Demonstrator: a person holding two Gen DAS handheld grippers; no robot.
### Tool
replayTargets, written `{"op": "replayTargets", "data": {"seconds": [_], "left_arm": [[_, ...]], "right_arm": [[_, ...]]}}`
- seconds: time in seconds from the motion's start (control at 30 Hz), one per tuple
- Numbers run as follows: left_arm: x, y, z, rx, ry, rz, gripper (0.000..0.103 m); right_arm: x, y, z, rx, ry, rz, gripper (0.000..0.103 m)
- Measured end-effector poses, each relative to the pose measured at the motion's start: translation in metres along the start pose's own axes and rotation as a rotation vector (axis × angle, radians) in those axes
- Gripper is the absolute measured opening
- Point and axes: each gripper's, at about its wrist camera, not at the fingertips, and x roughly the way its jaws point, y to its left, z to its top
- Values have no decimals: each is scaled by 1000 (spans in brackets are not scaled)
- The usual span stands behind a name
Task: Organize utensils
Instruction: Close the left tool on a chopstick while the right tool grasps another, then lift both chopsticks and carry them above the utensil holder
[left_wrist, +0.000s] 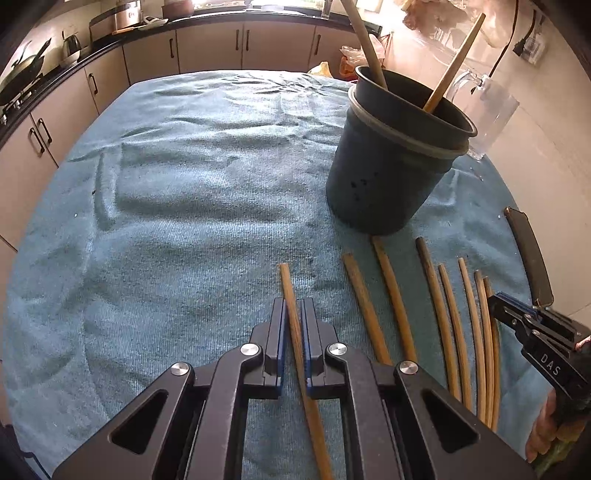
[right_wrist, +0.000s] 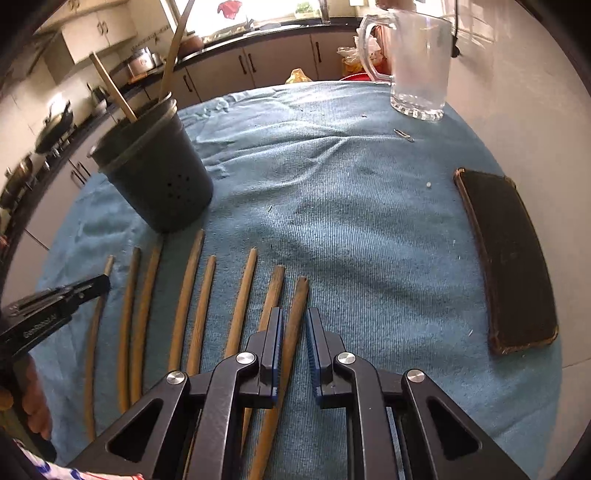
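Several wooden utensil handles lie side by side on the blue towel (left_wrist: 166, 221). A dark holder cup (left_wrist: 391, 162) stands behind them with two wooden sticks in it; it also shows in the right wrist view (right_wrist: 159, 181). My left gripper (left_wrist: 294, 306) is shut on the leftmost wooden stick (left_wrist: 291, 291), low on the towel. My right gripper (right_wrist: 294, 317) is open around the rightmost wooden stick (right_wrist: 295, 317), with a gap at its right finger. The right gripper also shows in the left wrist view (left_wrist: 495, 301), and the left gripper in the right wrist view (right_wrist: 99, 284).
A black phone (right_wrist: 509, 258) lies on the towel at the right. A clear glass mug (right_wrist: 417, 70) stands at the back right near the wall. Kitchen cabinets (left_wrist: 207, 48) and a counter with pots run behind the table.
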Motion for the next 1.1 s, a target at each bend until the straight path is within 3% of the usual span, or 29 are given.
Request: {"op": "replayTargets", "data": {"seconds": [0.23,0.43,0.63,0.87,1.1], "left_arm": [[4,-9,7,22,7,23,7],[-2,-1,2,-16,-27,-22,5],[-56,3,-7,-20,-147,-40,5],[-141,-6,-34,14,-335,-66,5],[-200,-8,-64,12,-459,-69,5]], "right_arm": [[12,10,24,-57,88,-73,13],[10,9,22,-48,47,-49,7],[-40,-3,11,28,-99,33,7],[-114,-1,-14,28,-277,65,7],[-170,8,-45,8,-402,77,7]]}}
